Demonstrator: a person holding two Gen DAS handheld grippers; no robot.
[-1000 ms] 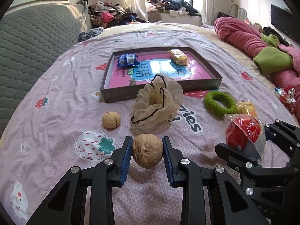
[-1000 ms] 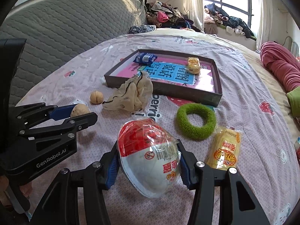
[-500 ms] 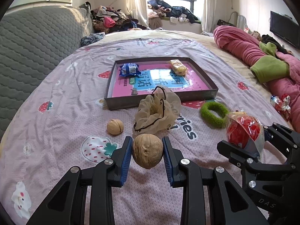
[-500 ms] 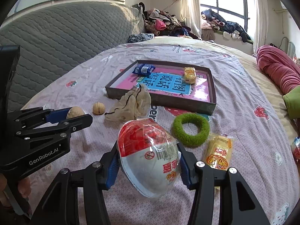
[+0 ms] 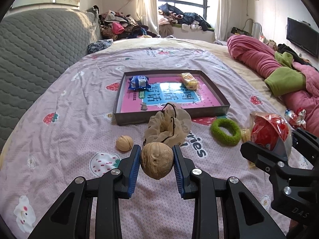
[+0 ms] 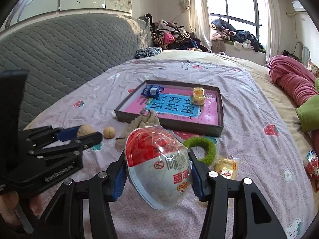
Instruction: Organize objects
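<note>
The left gripper (image 5: pixel 156 162) clamps a walnut (image 5: pixel 157 163) between its blue pads, clear of the bed (image 5: pixel 59 135); the shell is tan, wrinkled, with a dark dent on its face; the right gripper (image 6: pixel 158 176) grips a toy egg (image 6: pixel 158 171), red above and white below, sealed in crinkly clear wrap with a barcode and red print; it too hangs above the sheet. Ahead lies a shallow grey tray (image 5: pixel 169 117) with a pink and blue printed floor; a blue packet (image 5: pixel 139 82) sits in its far left corner, a yellow snack (image 5: pixel 188 80) at the far right. Between the left gripper and the tray a beige mesh pouch (image 5: pixel 168 126) slumps against the tray's near wall, right on the straight line in; a second walnut (image 5: pixel 124 143) rests just left of it; a green ring (image 5: pixel 225 131) lies to the right, near the tray's corner. A yellow packet (image 6: pixel 227 167) lies just beside the ring; another wrapped sweet (image 6: pixel 312 164) sits at the far right. A pink quilt (image 5: pixel 263 59) is heaped along the right side.
</note>
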